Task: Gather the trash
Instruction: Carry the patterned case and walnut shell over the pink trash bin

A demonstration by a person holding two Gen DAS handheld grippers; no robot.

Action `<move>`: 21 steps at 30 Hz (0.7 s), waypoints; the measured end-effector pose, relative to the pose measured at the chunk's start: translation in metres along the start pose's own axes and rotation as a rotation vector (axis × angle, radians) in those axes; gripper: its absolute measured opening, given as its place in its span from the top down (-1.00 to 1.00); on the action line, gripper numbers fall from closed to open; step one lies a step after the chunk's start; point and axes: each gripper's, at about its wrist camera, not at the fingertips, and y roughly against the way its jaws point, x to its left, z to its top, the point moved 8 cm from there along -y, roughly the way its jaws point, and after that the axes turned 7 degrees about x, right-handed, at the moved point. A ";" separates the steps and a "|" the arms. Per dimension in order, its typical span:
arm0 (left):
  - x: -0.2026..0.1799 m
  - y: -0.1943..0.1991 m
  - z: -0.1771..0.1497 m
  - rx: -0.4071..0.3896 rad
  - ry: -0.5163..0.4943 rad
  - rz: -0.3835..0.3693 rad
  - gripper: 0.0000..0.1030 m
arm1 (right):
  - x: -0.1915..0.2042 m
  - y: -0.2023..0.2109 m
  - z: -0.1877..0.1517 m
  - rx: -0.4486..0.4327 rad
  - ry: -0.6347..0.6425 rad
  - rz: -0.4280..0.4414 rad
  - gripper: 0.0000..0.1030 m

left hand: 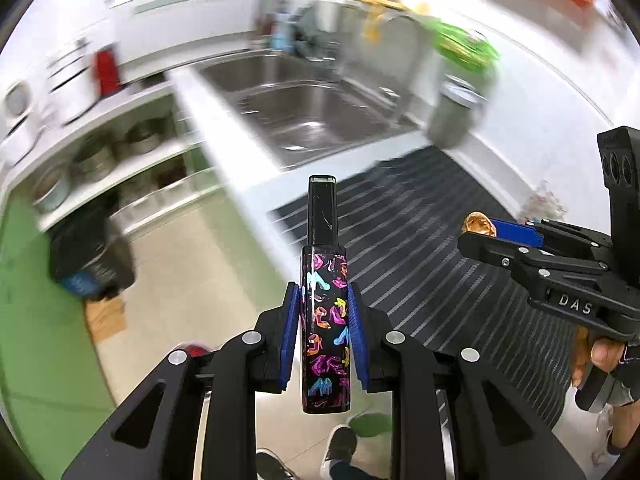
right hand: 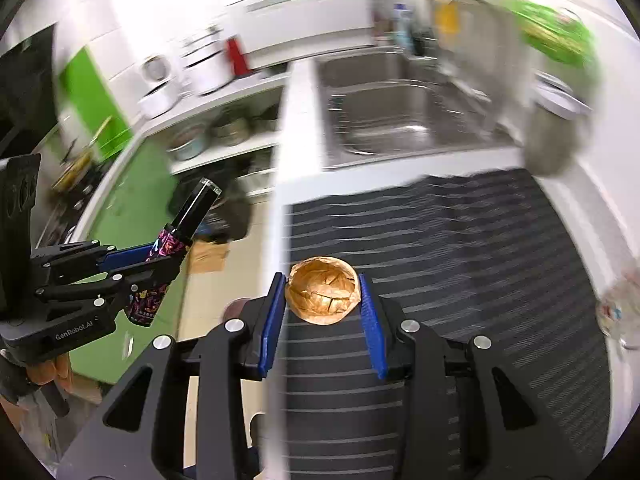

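Note:
My left gripper (left hand: 323,300) is shut on a slim black bottle with a colourful shoe print (left hand: 325,320), held upright over the floor beside the counter edge. It also shows in the right wrist view (right hand: 168,248), at the left. My right gripper (right hand: 322,284) is shut on a crumpled golden-brown paper cup liner (right hand: 322,296), held above the striped dark mat (right hand: 460,260). In the left wrist view the right gripper (left hand: 492,232) sits at the right with the liner (left hand: 479,224) at its tips.
A steel sink (left hand: 304,112) lies ahead, with a dish rack and green item (left hand: 464,46) beyond. A clear crumpled wrapper (right hand: 620,304) lies on the white counter at right. Open shelves with pots (left hand: 100,156) and a dark bin (left hand: 92,260) stand at left. The background is motion-blurred.

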 end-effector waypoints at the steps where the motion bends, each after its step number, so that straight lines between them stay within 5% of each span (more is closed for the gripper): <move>1: 0.013 0.005 -0.007 -0.003 0.017 0.011 0.53 | 0.017 -0.006 0.001 0.005 0.019 0.014 0.29; 12: 0.183 0.031 -0.098 0.024 0.225 0.091 0.53 | 0.191 -0.110 0.002 0.120 0.162 0.123 0.29; 16: 0.227 0.000 -0.118 0.060 0.274 0.084 0.53 | 0.221 -0.162 -0.001 0.170 0.173 0.134 0.29; 21: 0.273 -0.086 -0.155 0.101 0.320 0.073 0.53 | 0.232 -0.265 -0.018 0.228 0.191 0.142 0.29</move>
